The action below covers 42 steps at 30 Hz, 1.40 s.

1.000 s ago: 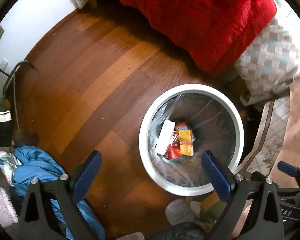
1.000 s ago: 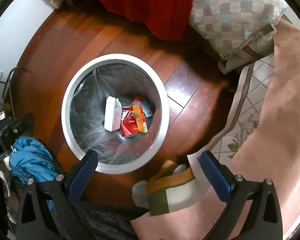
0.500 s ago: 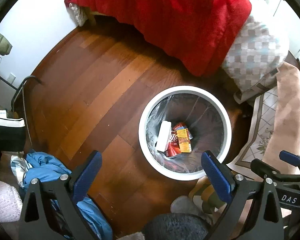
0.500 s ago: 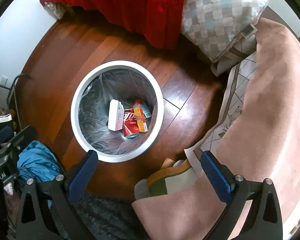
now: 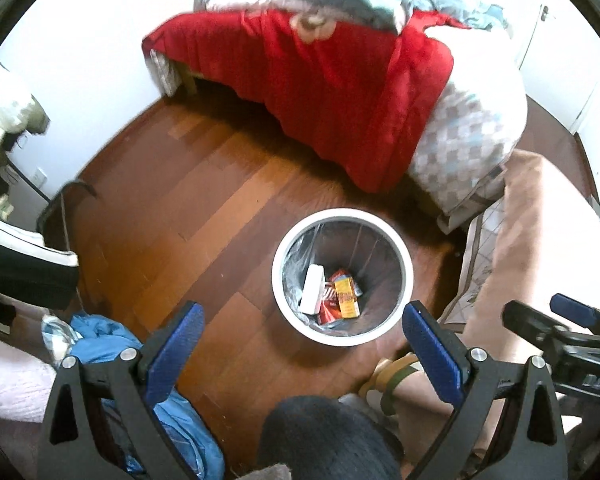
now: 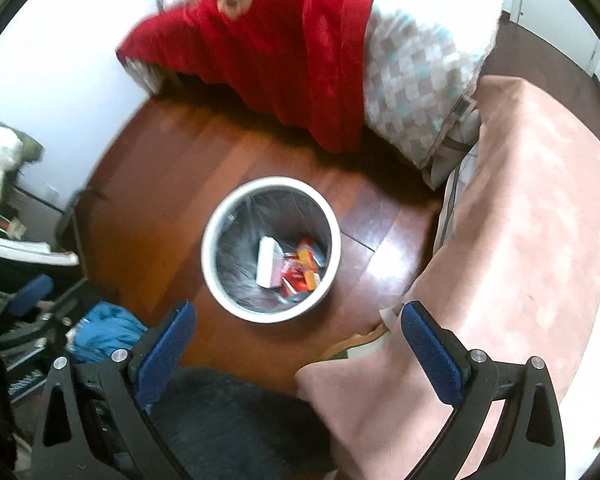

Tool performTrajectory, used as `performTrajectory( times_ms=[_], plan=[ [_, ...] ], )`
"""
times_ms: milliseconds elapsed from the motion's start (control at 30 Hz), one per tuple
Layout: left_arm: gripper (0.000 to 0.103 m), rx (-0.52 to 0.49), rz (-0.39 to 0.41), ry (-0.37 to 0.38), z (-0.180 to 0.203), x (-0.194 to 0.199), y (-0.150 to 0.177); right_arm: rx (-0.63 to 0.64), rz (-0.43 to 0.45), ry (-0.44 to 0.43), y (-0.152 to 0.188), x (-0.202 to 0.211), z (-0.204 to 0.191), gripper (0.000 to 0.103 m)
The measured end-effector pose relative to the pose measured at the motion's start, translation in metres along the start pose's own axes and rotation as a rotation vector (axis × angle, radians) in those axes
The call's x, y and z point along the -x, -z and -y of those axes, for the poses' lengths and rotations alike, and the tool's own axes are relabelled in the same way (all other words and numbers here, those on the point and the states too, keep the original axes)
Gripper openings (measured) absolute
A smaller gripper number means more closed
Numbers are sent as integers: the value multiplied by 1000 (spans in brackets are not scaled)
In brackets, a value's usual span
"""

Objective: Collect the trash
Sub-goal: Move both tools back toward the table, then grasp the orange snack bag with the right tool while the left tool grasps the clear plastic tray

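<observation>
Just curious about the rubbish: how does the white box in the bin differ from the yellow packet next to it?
The white box is plain, with no print visible; the yellow packet is yellow and orange with printing. The white box is longer and leans against the liner at the left side of the bin; the yellow packet is shorter and lies on top of a red wrapper nearer the middle. Both are rectangular and both lie at the bottom of the bin.

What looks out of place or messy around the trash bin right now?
A crumpled blue garment lies on the wood floor left of the white trash bin. The trash itself sits inside the bin; nothing looks spilled.
</observation>
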<state>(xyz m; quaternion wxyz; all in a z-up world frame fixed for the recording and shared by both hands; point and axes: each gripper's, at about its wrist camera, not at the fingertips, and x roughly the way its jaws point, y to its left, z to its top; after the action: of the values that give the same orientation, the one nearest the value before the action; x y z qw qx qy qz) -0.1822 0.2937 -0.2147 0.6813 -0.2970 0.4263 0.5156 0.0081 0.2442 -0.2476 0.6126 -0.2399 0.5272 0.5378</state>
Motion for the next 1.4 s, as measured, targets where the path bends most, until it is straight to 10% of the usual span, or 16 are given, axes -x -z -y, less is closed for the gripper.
performTrajectory(
  times_ms=[267, 567, 767, 1000, 1133, 1400],
  plan=[
    [101, -110, 110, 78, 86, 60, 11, -147, 130, -10, 35, 116, 85, 103],
    [101, -361, 6, 261, 300, 40, 76, -390, 25, 415, 111, 193, 336, 103],
    [101, -513, -111, 276, 430, 3, 121, -523, -92, 521, 158, 192, 479, 103],
    [101, -598, -163, 315, 503, -2, 135, -547, -124, 405, 174, 161, 522, 102],
    [101, -635, -160, 363, 538, 5, 128, -562, -105, 419, 177, 154, 531, 67],
    [98, -680, -237, 477, 615, -11, 119, -739, -22, 391, 187, 173, 565, 56]
  ],
)
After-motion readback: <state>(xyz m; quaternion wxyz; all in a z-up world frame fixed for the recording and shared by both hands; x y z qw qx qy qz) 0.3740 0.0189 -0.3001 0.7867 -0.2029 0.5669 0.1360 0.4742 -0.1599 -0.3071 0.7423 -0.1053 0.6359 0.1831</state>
